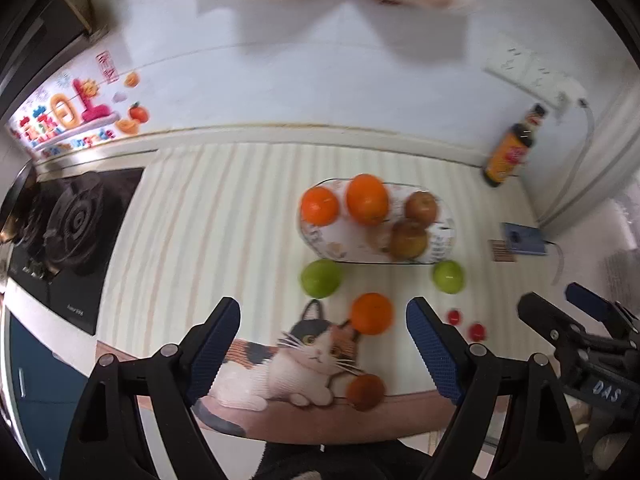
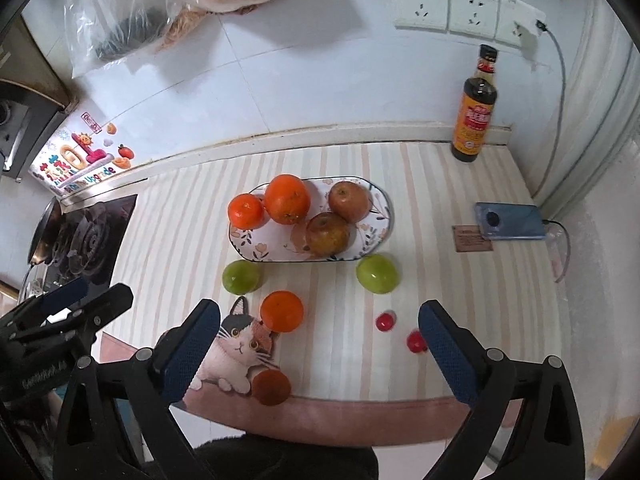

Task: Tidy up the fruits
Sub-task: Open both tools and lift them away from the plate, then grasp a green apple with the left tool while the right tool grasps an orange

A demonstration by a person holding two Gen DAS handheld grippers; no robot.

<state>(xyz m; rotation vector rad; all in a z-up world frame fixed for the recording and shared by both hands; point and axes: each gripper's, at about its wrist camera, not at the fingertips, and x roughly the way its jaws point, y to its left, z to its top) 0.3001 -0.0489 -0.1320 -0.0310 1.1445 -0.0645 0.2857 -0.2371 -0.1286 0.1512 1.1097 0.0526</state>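
Observation:
An oval patterned plate [image 2: 256, 246] [image 1: 320, 240] holds two oranges [image 2: 287, 199] and two brownish apples [image 2: 328, 233]. In front of it on the striped mat lie two green apples [image 2: 241, 277] [image 2: 377, 273], a loose orange [image 2: 281, 311] [image 1: 371, 313], two small red fruits [image 2: 385, 321] [image 2: 416, 341] and a dark orange fruit [image 2: 271, 387] at the mat's front edge. My left gripper [image 1: 323, 340] is open and empty, above the loose orange. My right gripper [image 2: 320, 340] is open and empty, above the mat's front.
A sauce bottle [image 2: 475, 112] stands at the back right by the wall. A phone [image 2: 510, 221] on a cable lies at the right. A gas stove [image 2: 80, 240] is at the left. Plastic bags [image 2: 160, 12] hang on the wall.

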